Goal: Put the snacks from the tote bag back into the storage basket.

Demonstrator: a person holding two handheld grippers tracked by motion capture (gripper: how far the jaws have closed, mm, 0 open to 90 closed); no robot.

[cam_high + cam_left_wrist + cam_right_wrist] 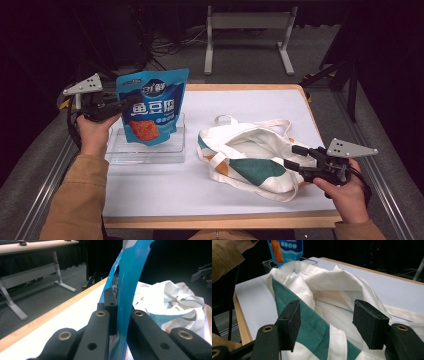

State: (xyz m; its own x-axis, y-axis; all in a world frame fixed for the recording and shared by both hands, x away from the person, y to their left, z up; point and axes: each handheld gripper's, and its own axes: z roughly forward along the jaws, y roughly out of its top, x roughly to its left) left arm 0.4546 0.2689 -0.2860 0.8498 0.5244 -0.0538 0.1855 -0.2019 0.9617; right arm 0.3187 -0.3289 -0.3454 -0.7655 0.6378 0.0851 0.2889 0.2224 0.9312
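A blue snack pouch [152, 107] with a picture of a red-brown food hangs upright over a clear plastic tray [145, 152] at the table's left. My left gripper [125, 106] is shut on the pouch's left edge. In the left gripper view the blue pouch [130, 277] stands pinched between the jaws of that gripper [122, 312]. A white and green tote bag [250, 160] lies open at the right. My right gripper [295, 159] is open. One jaw stands outside the tote's green-banded rim [312, 325] and the other inside the mouth, around the right gripper [329, 315] midpoint.
The white table top [240, 105] has a wooden edge all round. A grey metal stand [247, 22] sits on the floor beyond the far edge. The tote's handles [225, 120] trail toward the table's middle. In the right gripper view the tray [268, 263] lies beyond the tote.
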